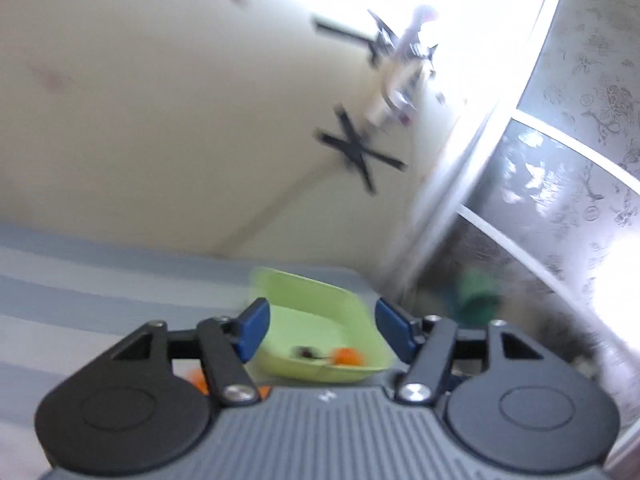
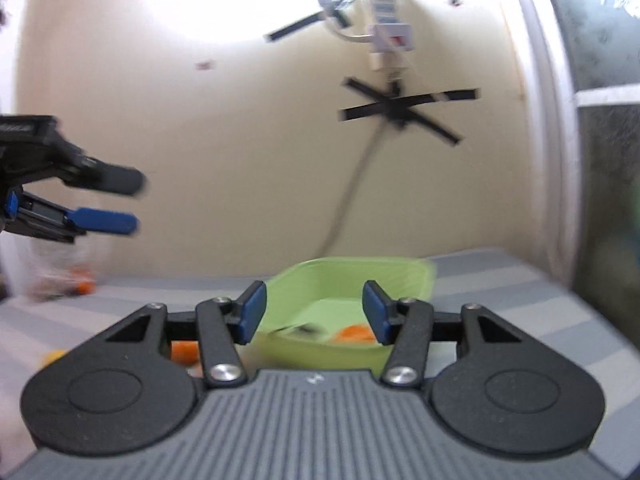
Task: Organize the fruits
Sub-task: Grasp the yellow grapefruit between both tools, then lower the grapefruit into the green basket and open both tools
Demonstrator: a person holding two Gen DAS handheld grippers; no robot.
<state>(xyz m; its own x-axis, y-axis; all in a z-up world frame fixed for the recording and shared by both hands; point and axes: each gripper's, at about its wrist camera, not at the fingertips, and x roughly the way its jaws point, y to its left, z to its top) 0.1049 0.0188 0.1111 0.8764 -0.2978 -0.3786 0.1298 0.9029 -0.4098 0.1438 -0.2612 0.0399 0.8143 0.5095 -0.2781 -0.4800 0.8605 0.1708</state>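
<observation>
A light green tray (image 1: 352, 304) lies on the striped grey surface ahead of both grippers, with an orange fruit (image 1: 347, 356) and a dark stemmed fruit (image 1: 306, 353) inside. My left gripper (image 1: 322, 330) stands open above the tray's near side, nothing between its blue pads. In the right wrist view the same tray (image 2: 416, 276) holds the orange fruit (image 2: 356, 334) and the dark fruit (image 2: 308, 330). My right gripper (image 2: 314, 316) is open over it and empty. The left gripper (image 2: 128, 200) shows raised at the left. More orange fruits (image 2: 184, 352) lie left of the tray, partly hidden.
A clear bag with orange fruit (image 2: 80, 284) lies at the far left near the cream wall. Black tape crosses (image 2: 404, 110) and a white power strip (image 2: 386, 20) are on the wall. A patterned glass door (image 1: 580, 160) stands at the right, with a green object (image 1: 478, 292) behind it.
</observation>
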